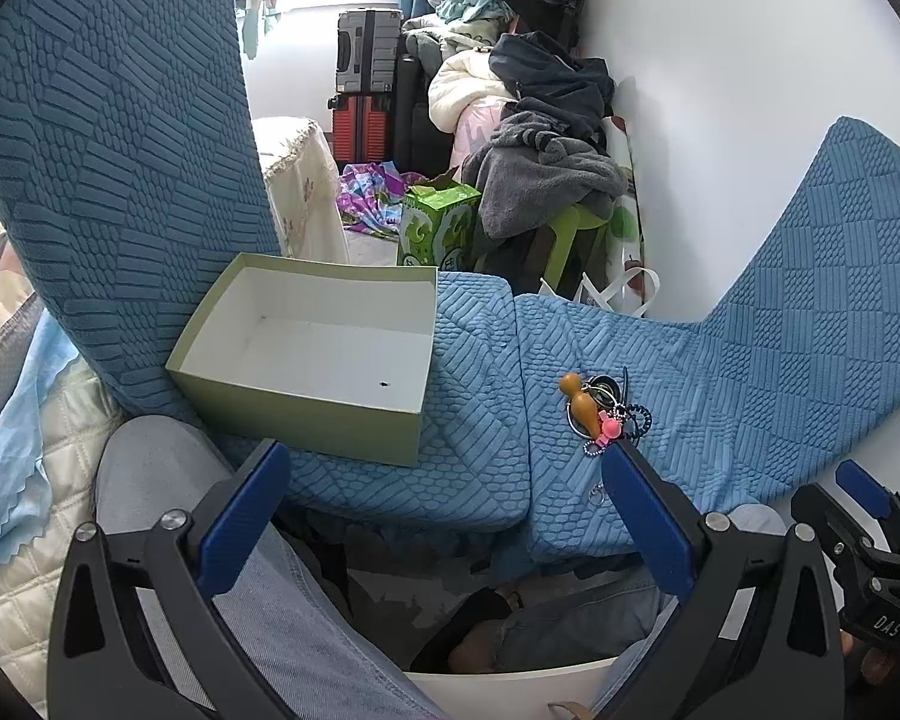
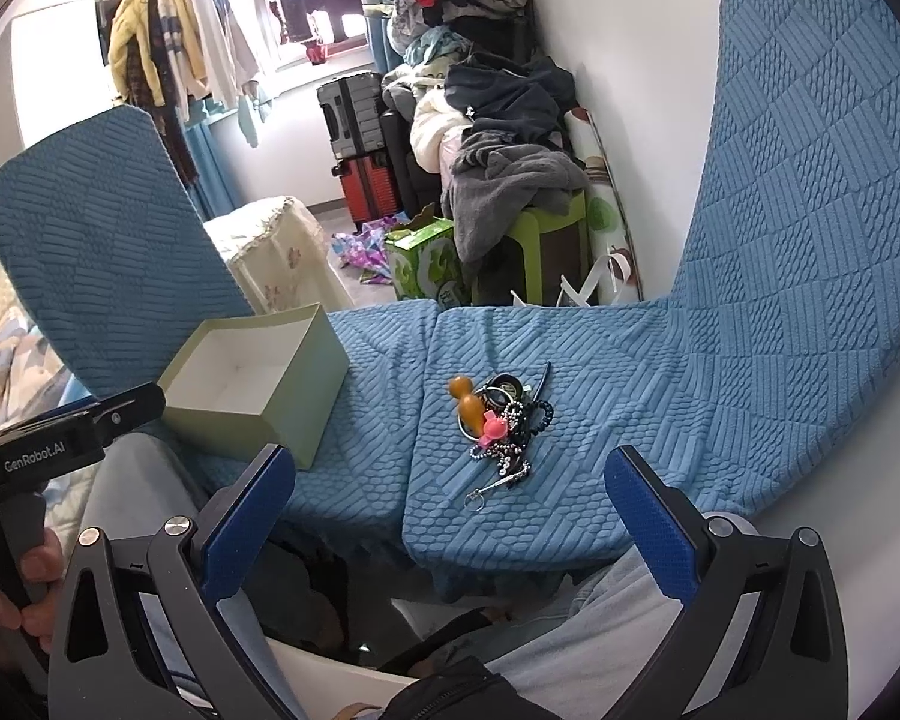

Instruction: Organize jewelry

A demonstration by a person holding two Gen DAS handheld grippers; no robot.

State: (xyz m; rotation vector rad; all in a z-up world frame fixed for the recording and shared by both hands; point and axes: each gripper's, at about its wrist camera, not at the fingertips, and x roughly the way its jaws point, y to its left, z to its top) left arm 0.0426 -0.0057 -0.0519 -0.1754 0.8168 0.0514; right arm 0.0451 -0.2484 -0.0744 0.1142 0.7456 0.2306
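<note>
A pale green box (image 1: 306,354) (image 2: 258,384) with a white, bare inside sits open on the blue textured cushion (image 1: 486,408) (image 2: 570,516), at its left. A small heap of jewelry (image 1: 603,414) (image 2: 501,420) lies to the right: bead chains, rings, a pink charm and an orange wooden gourd-shaped piece (image 1: 579,399) (image 2: 468,402). My left gripper (image 1: 444,486) is open, low in front of the cushion, its right finger close to the heap. My right gripper (image 2: 450,492) is open too, just short of the heap. Neither holds anything.
The person's knees in light jeans (image 1: 168,480) (image 2: 618,606) sit under the grippers. Blue backrests (image 1: 120,150) (image 2: 810,210) rise left and right. Behind are a green carton (image 1: 438,228), a green stool with grey clothes (image 2: 510,180), suitcases (image 2: 360,138) and a white wall.
</note>
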